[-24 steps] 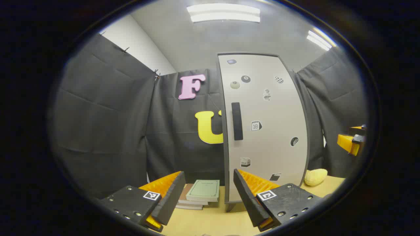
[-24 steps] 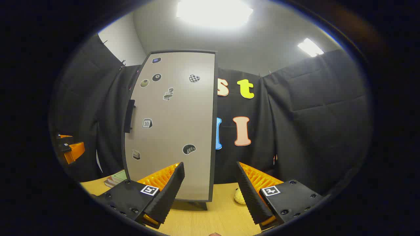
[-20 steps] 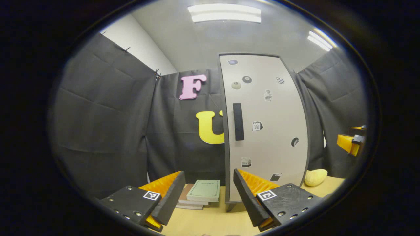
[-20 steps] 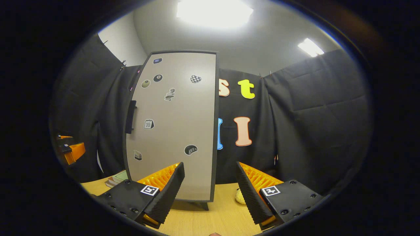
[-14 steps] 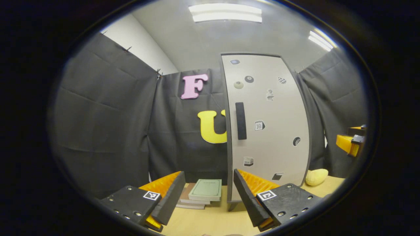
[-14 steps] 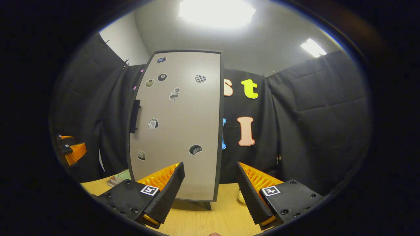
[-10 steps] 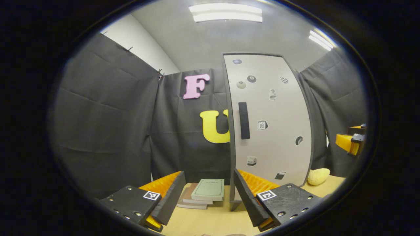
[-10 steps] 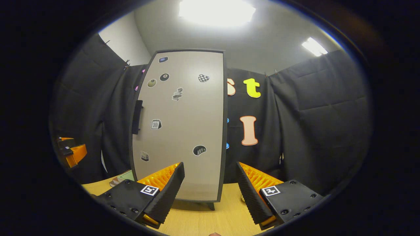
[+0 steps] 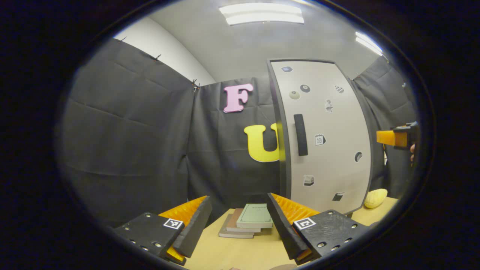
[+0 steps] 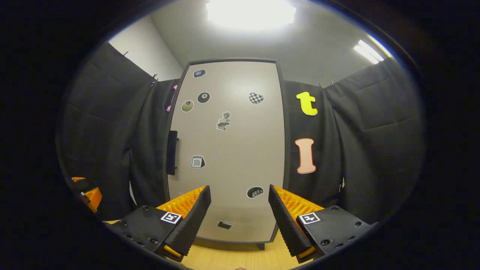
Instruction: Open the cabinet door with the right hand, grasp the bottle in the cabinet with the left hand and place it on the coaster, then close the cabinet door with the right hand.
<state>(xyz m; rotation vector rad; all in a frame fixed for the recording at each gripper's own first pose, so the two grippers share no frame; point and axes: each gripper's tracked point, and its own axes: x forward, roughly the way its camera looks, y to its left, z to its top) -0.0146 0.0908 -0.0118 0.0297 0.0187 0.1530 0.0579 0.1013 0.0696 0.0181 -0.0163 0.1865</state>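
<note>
The right gripper [image 10: 240,210] hangs wide apart, empty, facing the shut cabinet door [image 10: 228,150], whose dark handle [image 10: 172,152] sits at its left edge. The left gripper [image 9: 237,215], equally wide, hovers over the table [image 9: 240,251] near stacked books [image 9: 249,223].

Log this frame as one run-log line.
phase: approach | cabinet door: shut | handle: untouched | right tool: open, empty | left tool: open, empty

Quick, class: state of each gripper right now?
Left gripper: open, holding nothing.
Right gripper: open, holding nothing, facing the closed cabinet door.
</note>
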